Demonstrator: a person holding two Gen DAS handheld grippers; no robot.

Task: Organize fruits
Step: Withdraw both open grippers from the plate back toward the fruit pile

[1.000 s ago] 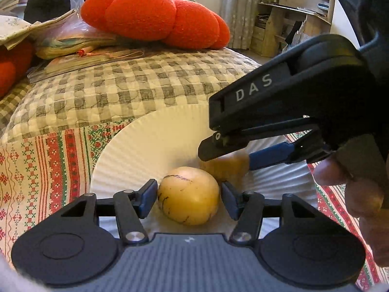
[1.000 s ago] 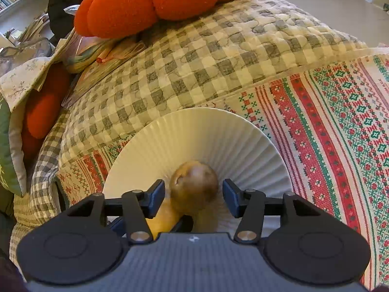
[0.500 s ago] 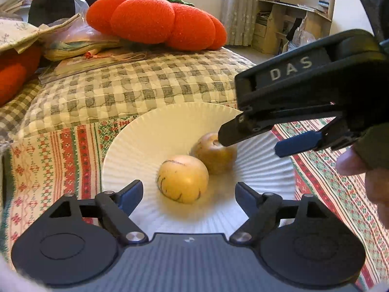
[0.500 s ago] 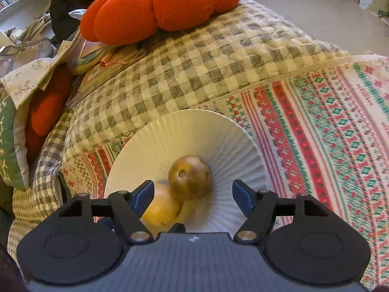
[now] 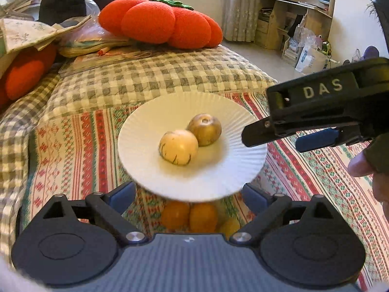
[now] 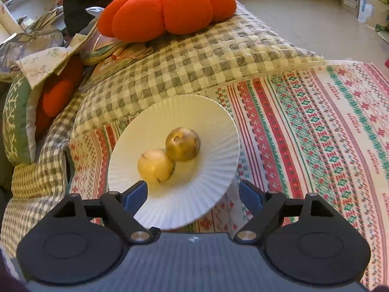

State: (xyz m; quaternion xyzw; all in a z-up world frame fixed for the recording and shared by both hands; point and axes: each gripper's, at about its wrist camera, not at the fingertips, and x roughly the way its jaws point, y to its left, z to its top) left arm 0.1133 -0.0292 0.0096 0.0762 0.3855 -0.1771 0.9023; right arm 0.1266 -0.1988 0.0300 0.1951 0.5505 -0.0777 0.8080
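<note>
Plate (image 5: 150,131) first, in my left wrist view: white, fluted, lying on the red-and-green patterned cloth (image 5: 73,146), with two fruits touching at its middle. The pale yellow fruit (image 5: 178,147) with dark streaks sits nearer me, the brownish fruit (image 5: 205,132) just behind it to the right. My left gripper (image 5: 188,194) has just been opening and its jaws now stand wide, with nothing between the pads; only the near rim of the plate shows in the gap. Below that rim I see three orange and yellow fruits (image 5: 189,216) on the cloth, partly hidden by the gripper body. The right gripper (image 5: 284,137) reaches in from the right, its tip over the plate's right edge, and a hand (image 5: 372,170) grips it. Behind, an orange pumpkin cushion (image 5: 160,22) rests on a checked quilt (image 5: 158,75).

From my right wrist view, the same plate (image 6: 214,126) holds both fruits, yellow (image 6: 155,165) lower left and brown (image 6: 182,144) upper right, touching. The right gripper (image 6: 193,191) has also just been opening; its jaws are wide apart and hold nothing, above the plate's near edge.
</note>
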